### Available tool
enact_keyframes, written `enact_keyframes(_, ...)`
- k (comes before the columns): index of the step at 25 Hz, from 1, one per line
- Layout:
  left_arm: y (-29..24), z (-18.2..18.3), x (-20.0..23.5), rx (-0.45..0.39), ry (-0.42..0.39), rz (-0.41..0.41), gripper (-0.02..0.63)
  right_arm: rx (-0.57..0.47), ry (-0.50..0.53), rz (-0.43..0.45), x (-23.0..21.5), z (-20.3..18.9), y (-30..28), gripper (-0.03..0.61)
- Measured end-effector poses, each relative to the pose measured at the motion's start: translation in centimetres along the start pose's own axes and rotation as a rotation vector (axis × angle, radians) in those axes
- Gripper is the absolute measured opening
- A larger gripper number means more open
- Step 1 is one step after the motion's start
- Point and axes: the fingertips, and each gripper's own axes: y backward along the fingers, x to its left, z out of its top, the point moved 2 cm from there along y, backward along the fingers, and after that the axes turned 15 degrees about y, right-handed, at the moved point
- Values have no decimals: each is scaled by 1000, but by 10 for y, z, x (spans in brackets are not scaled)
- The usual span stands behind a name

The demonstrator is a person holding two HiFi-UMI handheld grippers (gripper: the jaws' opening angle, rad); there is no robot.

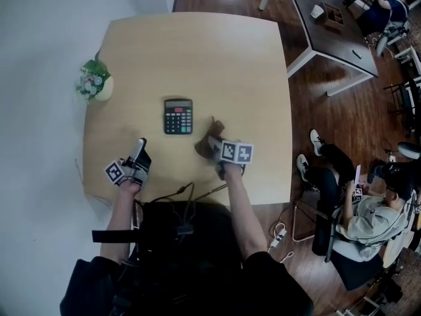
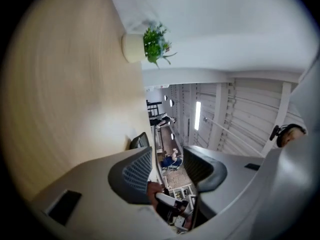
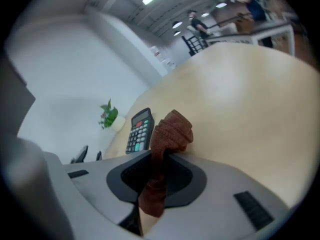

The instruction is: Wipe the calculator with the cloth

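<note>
Calculator (image 1: 178, 116), flat near the middle of the table (image 1: 230, 58), keys up for wiping; my right gripper (image 3: 159, 176) pinches the brown cloth (image 3: 171, 130) (bunched ahead as a pad), my left gripper (image 2: 167, 166) stands parted and empty, free to steady it.

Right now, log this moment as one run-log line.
stage: wipe not yet begun | right gripper: shut on cloth | left gripper: open, empty | calculator: flat on table, apart from cloth

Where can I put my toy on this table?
The far half of the table, beyond the calculator and potted plant, is bare; so is the right side past the cloth. It's crowded at the near edge, where the left gripper and right gripper are.
</note>
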Motion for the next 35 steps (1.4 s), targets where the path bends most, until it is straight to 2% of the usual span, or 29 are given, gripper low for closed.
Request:
enact_keyframes(3,46,-26,-35,-70,6,-122,132,-139,-295,122,9,-30,32,63)
enact_keyframes(5,63,-48,-57,-98,-3,-198,102,-198,-378,188,18,-36,46,63)
enact_keyframes(8,61,-80,-97,-46,-41,-315,55,-265,-395,284,40,-25,59,63)
enact_keyframes(14,35,-118,-186,181,-162,-514,6,-479,-351,459,111,25,109,63)
enact_keyframes(18,45,-140,-232,265,-180,-635,3,-580,-371,479,149,17,145,63)
enact_keyframes(20,64,-149,-245,301,-182,-666,3,-604,-393,481,175,6,156,63)
enact_keyframes(23,107,-157,-247,331,-170,-669,3,-632,-412,472,220,-22,174,63)
enact_keyframes(27,145,-162,-241,345,-120,-656,2,-661,-318,424,261,-49,200,62)
enact_keyframes(29,154,-169,-236,342,-88,-646,2,-668,-281,394,272,-62,217,61)
enact_keyframes(32,163,-187,-237,341,-31,-652,2,-686,-295,354,279,-78,243,61)
enact_keyframes(35,172,-205,-248,355,-26,-691,21,-721,-287,372,290,-77,258,61)
